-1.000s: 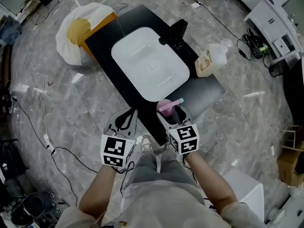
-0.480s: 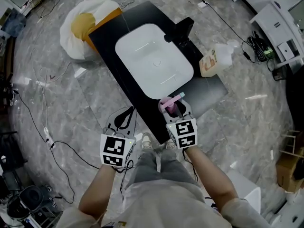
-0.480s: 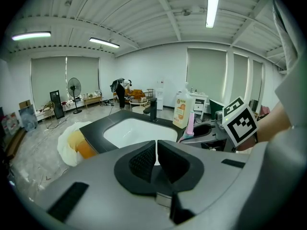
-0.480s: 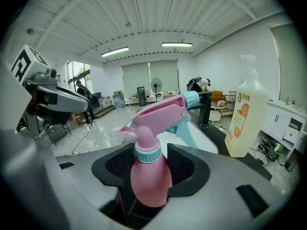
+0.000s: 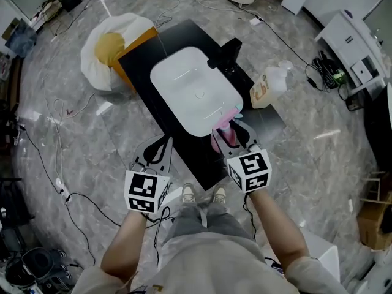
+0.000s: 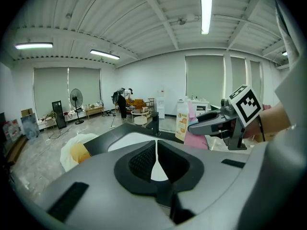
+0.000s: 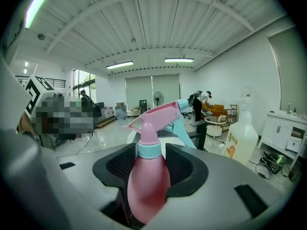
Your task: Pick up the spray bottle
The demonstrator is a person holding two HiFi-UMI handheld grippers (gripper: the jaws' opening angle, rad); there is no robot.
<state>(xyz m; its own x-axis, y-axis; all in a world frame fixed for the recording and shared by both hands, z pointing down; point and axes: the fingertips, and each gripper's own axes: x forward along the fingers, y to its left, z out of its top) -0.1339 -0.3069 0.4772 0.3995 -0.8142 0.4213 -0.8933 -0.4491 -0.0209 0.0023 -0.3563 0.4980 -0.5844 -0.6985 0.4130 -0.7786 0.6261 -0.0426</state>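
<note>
Closing R tongs (image 7: 149, 166) on pink spray bottle (image 7: 147, 181), upright btwn jaws.

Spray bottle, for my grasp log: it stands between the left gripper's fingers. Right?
Wrong gripper: the pink spray bottle stands between the fingers of the right gripper, which are closing on it, as the right gripper view shows.

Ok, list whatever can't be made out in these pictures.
- Spray bottle base: right gripper view, sunk behind the right tongs, which are closing on the bottle.
- Gap under the bottle: head view, covered by those tongs.
- White jug label print: too small in all views.
</note>
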